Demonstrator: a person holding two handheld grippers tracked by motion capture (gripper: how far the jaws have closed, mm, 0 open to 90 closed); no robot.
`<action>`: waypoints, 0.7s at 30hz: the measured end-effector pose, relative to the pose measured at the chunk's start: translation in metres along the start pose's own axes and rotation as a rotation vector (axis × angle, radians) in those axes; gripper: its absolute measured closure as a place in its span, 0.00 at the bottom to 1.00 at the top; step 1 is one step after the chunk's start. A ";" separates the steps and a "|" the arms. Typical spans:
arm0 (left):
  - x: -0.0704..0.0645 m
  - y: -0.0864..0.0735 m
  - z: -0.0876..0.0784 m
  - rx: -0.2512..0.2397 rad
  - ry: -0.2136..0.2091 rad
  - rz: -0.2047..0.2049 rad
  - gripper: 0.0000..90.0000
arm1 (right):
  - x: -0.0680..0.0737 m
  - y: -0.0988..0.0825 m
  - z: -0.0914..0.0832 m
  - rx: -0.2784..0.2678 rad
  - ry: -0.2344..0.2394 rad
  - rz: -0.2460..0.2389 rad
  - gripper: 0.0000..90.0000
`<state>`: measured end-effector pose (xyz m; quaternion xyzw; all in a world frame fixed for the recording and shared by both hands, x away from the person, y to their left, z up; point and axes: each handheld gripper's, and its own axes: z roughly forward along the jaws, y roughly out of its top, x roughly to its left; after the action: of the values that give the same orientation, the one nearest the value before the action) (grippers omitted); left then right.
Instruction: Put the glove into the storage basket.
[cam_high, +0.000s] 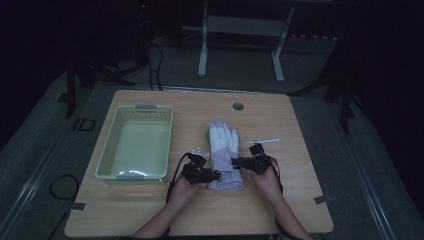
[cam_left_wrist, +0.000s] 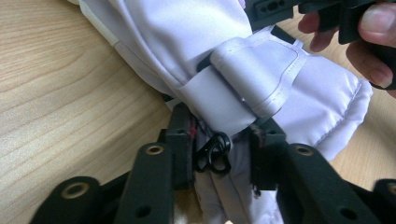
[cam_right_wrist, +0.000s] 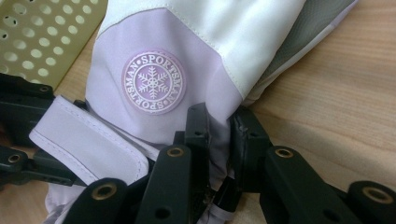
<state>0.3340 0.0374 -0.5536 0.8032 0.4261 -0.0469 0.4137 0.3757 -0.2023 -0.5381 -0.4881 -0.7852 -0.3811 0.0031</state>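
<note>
1. My left gripper (cam_left_wrist: 222, 151) has its jaws closed on the cuff edge of the white and lilac padded fabric ski glove (cam_left_wrist: 243, 88), with cloth and a small black ring (cam_left_wrist: 214, 154) pinched between the pads.
2. My right gripper (cam_right_wrist: 219, 140) is clamped on the opposite side of that cuff, a fold of lilac fabric caught between its jaws, just below the round snowflake badge (cam_right_wrist: 153, 82).
3. The glove (cam_high: 223, 152) lies flat on the light wooden table (cam_high: 150, 215), cuff toward me and fingers pointing away, so its long axis runs straight out from both grippers.
4. The pale green perforated plastic basket (cam_high: 135, 142) sits to the glove's left, nearer my left gripper (cam_high: 202, 173) than my right gripper (cam_high: 248, 162). I judge the coming carry goes leftward.
</note>
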 end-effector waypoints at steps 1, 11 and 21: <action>0.000 0.001 0.000 0.005 0.000 -0.002 0.79 | 0.002 0.000 -0.001 -0.005 -0.008 -0.002 0.88; -0.007 0.014 -0.016 0.013 0.006 0.032 0.82 | 0.017 0.009 -0.015 -0.045 -0.034 -0.049 0.88; -0.020 0.035 -0.047 -0.001 0.032 0.088 0.82 | 0.035 0.028 -0.037 -0.097 -0.026 -0.077 0.88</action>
<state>0.3334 0.0472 -0.4929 0.8216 0.3969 -0.0157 0.4088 0.3647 -0.1913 -0.4816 -0.4619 -0.7839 -0.4124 -0.0453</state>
